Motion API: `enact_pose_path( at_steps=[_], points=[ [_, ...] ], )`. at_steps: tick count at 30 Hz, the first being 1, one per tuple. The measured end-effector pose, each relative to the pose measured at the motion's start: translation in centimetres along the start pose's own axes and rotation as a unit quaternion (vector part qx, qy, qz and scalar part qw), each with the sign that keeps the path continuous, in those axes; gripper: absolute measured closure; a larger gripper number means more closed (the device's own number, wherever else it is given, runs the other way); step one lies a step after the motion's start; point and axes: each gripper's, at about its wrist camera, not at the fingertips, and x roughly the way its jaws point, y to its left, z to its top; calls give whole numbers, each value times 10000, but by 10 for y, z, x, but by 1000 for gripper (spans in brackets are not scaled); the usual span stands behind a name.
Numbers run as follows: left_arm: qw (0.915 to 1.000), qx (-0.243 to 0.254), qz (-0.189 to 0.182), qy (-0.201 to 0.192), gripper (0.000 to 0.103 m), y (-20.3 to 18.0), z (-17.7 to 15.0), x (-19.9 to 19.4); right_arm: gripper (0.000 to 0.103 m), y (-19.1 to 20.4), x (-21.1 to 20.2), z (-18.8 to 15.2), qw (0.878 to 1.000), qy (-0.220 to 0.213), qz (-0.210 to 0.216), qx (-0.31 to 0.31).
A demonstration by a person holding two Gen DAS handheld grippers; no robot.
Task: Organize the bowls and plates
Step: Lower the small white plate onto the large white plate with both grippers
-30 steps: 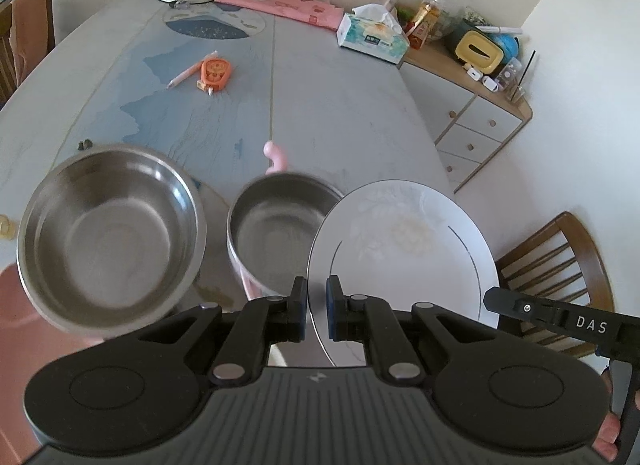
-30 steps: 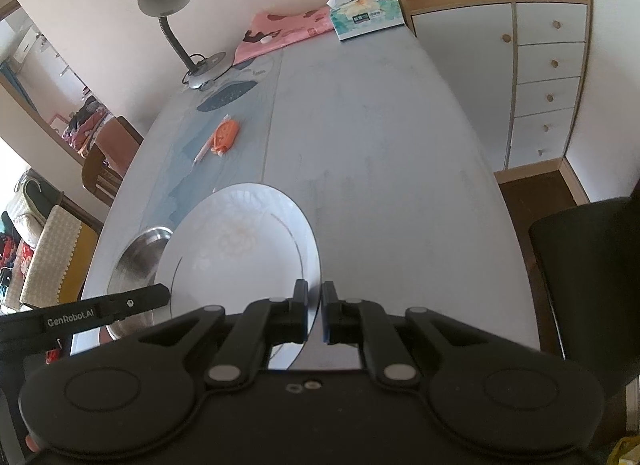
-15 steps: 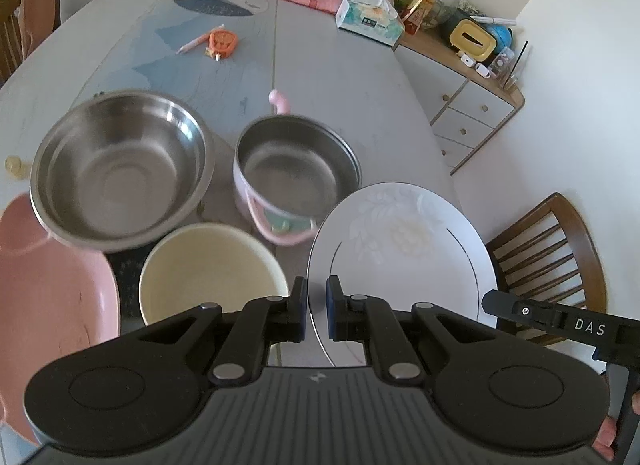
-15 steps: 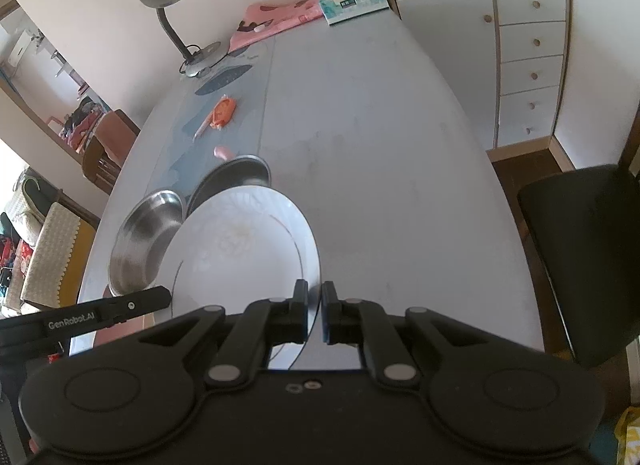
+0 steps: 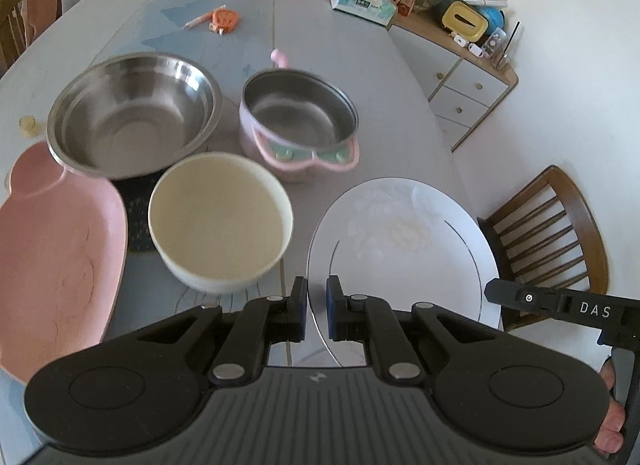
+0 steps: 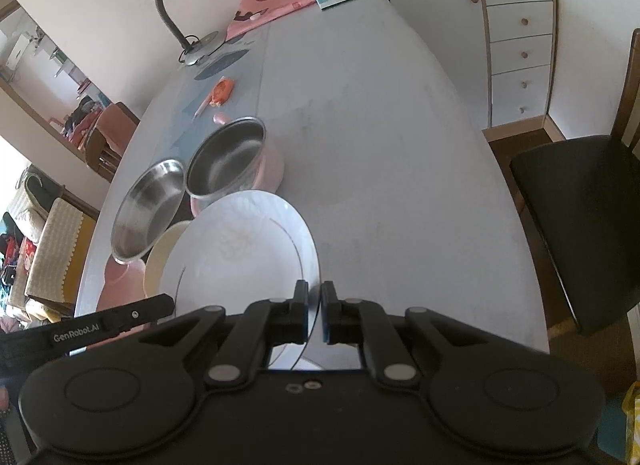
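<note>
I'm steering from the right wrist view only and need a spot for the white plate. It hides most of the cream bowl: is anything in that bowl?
Observer: No. In the left wrist view the cream bowl is empty.
Operator: And the pink patch beside it?
Observer: That is a pink plate, lying flat to the left of the bowl.
Operator: I can't see the left fingers. Are they on my plate?
Observer: Yes. The left gripper is shut on the white plate at its near rim.
</note>
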Motion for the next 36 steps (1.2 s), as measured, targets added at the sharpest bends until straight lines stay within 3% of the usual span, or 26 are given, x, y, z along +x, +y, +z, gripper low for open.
enact_pose_path(
  at_steps=[15, 36],
  points=[
    [9999, 132, 67, 62, 95, 8, -49, -16, 96, -6, -9, -55, 9993, 269, 153, 213],
    [9983, 267, 135, 496, 95, 12, -116, -7, 96, -27, -5, -116, 9965, 632, 150, 520]
  ],
)
